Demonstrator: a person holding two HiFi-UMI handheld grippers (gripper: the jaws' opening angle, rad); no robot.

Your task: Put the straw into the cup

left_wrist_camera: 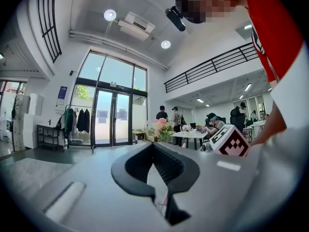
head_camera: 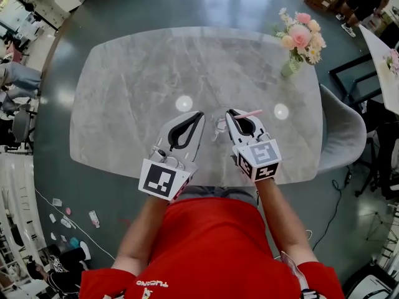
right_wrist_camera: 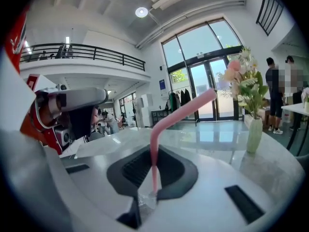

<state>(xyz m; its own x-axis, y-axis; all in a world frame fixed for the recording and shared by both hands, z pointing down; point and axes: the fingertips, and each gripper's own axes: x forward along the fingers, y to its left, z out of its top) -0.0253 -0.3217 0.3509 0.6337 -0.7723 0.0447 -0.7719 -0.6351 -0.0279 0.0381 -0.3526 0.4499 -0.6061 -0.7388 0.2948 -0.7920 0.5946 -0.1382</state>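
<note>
A pink bendy straw [right_wrist_camera: 154,153] stands upright in my right gripper [right_wrist_camera: 148,197], whose jaws are shut on its lower part. Its bent top points right [head_camera: 250,113]. A clear plastic cup [head_camera: 219,127] sits between the two grippers near the front of the grey marble table [head_camera: 143,73]. The straw's foot meets clear plastic [right_wrist_camera: 144,200]. My left gripper [left_wrist_camera: 162,200] is closed to a thin slit, and clear plastic with a pink streak shows in that slit. In the head view the left gripper [head_camera: 199,114] and right gripper [head_camera: 231,113] lie side by side, close together.
A vase of flowers [head_camera: 298,39] stands at the table's far right corner, also seen ahead [right_wrist_camera: 253,122]. A grey chair [head_camera: 344,132] is at the right side. The table's front edge runs just under my hands. People stand far off in the hall.
</note>
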